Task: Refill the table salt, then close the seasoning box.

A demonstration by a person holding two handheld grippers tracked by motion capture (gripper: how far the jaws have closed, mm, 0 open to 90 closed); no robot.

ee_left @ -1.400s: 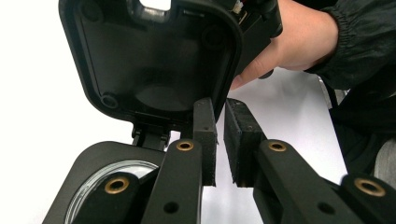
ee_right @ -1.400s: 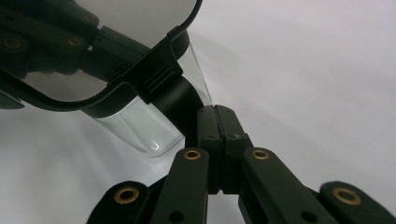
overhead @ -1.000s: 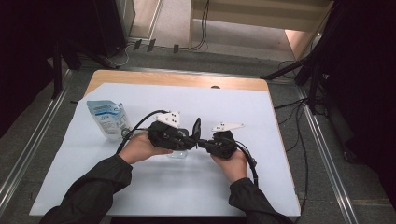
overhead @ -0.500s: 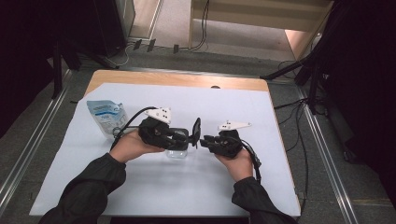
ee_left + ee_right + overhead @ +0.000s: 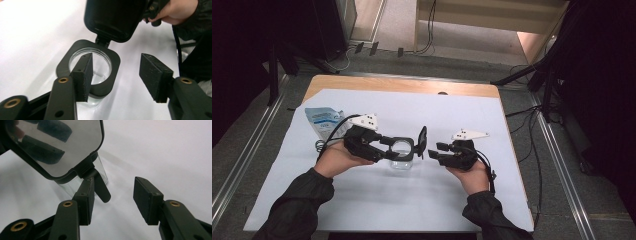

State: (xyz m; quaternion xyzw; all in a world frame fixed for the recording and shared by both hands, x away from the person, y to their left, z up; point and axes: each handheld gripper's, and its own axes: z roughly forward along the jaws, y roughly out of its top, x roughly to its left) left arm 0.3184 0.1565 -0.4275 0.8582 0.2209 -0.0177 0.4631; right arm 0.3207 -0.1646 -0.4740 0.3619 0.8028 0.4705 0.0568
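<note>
1. A clear glass jar (image 5: 402, 159) with a black square collar stands upright near the middle of the white table cover (image 5: 452, 115), between the two grippers.
2. Its hinged black lid (image 5: 422, 142) is flipped up, standing nearly upright at the jar's right edge; the mouth is open.
3. The left gripper (image 5: 117, 75) is released: its jaws are spread wide, and in the left gripper view one pad overlaps the jar's rim while the other hangs apart to the right.
4. The right gripper (image 5: 113, 200) is also released, jaws wide, just right of the lid's hinge tab; whether a pad touches it, I cannot tell.
5. A blue-and-white pouch (image 5: 323, 121) lies at the far left of the cover.
</note>
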